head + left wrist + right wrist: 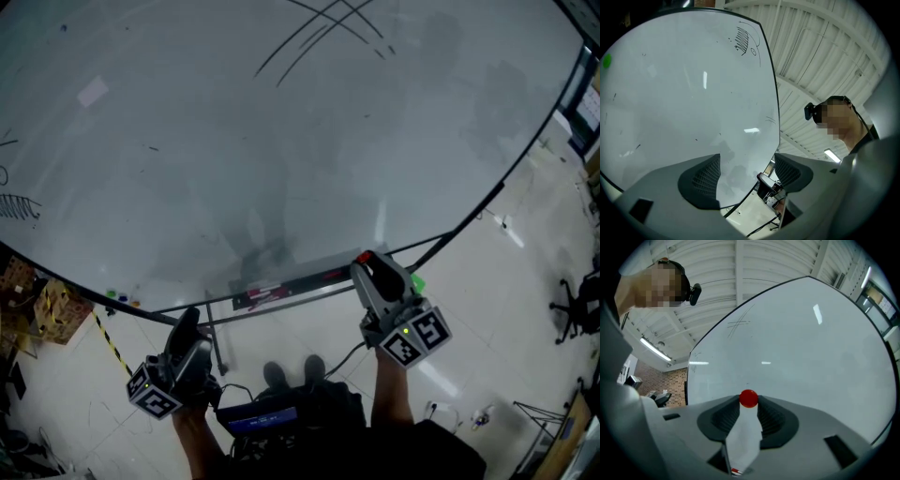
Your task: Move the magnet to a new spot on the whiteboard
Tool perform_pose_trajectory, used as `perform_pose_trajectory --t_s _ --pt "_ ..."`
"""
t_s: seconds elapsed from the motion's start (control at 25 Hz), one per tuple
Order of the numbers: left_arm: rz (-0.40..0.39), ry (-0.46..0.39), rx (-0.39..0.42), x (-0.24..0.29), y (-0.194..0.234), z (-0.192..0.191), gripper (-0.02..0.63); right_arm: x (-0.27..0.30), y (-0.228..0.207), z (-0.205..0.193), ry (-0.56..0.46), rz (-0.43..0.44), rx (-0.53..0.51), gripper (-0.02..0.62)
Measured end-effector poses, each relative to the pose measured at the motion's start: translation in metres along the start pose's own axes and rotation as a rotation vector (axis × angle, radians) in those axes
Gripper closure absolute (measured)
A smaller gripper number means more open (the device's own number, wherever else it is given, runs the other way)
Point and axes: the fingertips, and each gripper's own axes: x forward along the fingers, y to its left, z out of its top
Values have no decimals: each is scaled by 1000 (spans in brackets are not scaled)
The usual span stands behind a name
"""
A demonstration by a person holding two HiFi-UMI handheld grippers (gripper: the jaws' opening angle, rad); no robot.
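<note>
- Right gripper: its fingers are clenched on the red magnet, which sits pinched at the very tips, one pad on each side.
- Magnet, location: at the front of the right gripper, low on the whiteboard near its bottom edge. I cannot tell whether it touches the board surface or is held just off it.
- Left gripper: fingers spread apart with nothing between them. It is held low at my left, below the board edge, and has no part in the job for now.
- Step in hand, as I judge it: the magnet is gripped and being carried; the placing is not yet done.
- Next move, as I judge it: pick a bare patch of board, bring the flat of the magnet square to the surface, let it seat, then release the fingers and draw straight back so it is not dragged off.
- Tray: runs along the bottom edge of the board, just beside the right gripper. It is the nearest thing to catch on if I travel low.
- Small coloured dots: at the lower left edge of the board, well apart from the magnet.
- Pen strokes at the top, a scribble at the left edge, a pale note upper left. The wide middle of the board is bare.
- Chair: on the floor at the far right, well clear.
- Striped tape: on the floor at lower left.
</note>
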Motion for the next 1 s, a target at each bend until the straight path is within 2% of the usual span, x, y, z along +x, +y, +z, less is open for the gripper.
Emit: perform_pose_trajectory --t_s 0.32,0.56,0.8,1.0 --pt "103 -66 49 -31 -7 -11 252 9 0 -14 38 87 21 449" --pt "188 -118 67 -66 -11 -9 252 26 19 -33 74 158 48 449" --pt "245 -189 96 -110 -25 8 252 44 60 -42 89 239 48 449" --pt "279 -263 105 -177 -35 16 252 56 117 -58 115 300 25 449"
